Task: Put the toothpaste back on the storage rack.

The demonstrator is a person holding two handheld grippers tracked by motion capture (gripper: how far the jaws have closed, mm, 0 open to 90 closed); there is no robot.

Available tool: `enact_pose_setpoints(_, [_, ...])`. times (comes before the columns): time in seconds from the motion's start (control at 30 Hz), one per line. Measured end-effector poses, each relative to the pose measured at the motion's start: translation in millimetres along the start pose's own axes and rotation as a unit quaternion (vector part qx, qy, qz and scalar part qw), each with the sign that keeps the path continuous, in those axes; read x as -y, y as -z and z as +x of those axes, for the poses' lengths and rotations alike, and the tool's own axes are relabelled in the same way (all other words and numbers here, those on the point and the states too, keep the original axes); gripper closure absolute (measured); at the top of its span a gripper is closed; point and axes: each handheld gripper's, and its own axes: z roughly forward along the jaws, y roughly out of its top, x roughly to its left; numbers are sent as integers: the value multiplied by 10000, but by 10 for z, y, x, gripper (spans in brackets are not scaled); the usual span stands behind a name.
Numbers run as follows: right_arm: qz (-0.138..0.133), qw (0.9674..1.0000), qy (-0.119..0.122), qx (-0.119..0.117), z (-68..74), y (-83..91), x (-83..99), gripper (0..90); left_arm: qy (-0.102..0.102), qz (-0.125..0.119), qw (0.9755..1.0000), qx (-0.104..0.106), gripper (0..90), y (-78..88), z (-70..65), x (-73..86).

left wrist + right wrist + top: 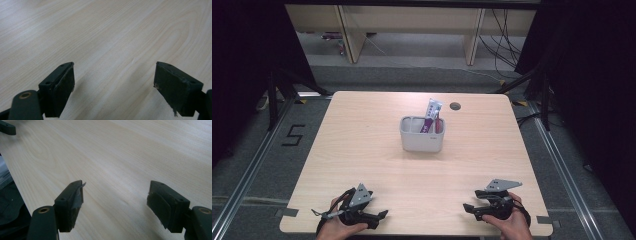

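A purple and white foil sachet (432,114) stands tilted in the right compartment of a pale grey plastic two-compartment caddy (422,141), its top leaning out above the far rim; the print on the sachet is too small to read, and a thin red item beside it in the same compartment cannot be made out. The caddy sits just far of the middle of the light wood-grain counter (362,145). On the dark floor to the left of the counter a marking reads "5" (294,135). A round dark cable hole (455,106) lies in the counter near its far edge, right of the caddy. The left tongs (382,215) rest at the near left edge of the counter, held by a hand, pointing right; in the left gripper view its two black jaws stand spread wide with bare wood between them, gripping nothing. The right tongs (468,208) sit at the near right edge, pointing left, and in the right gripper view its jaws are likewise wide apart and empty. Both tongs are well apart from the caddy.
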Motion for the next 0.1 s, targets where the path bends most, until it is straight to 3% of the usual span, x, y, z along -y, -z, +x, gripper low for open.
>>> enact_pose_setpoints(0.1, [-3,10000,1,3,0,1,-1,294,40,-20,10000,28,166,-4,-3,2])
